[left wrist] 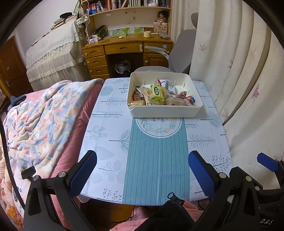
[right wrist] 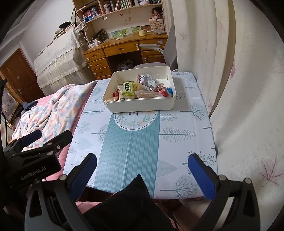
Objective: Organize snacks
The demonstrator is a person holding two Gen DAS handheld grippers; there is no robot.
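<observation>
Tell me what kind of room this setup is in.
Most likely a bedroom that doubles as a study. A bed with a floral quilt runs beside the small table holding the white snack bin, and a wooden desk with bookshelves stands behind, next to full-length curtains.

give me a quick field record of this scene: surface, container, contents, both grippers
surface: table with tree-print cloth and teal striped centre
container: white bin at the far end of the table
contents: mixed wrapped snacks, a green packet on top
left gripper: jaws open, empty, above the near table edge
right gripper: jaws open, empty, above the near table edge
beside the table: blanket on the left, curtain on the right
</observation>
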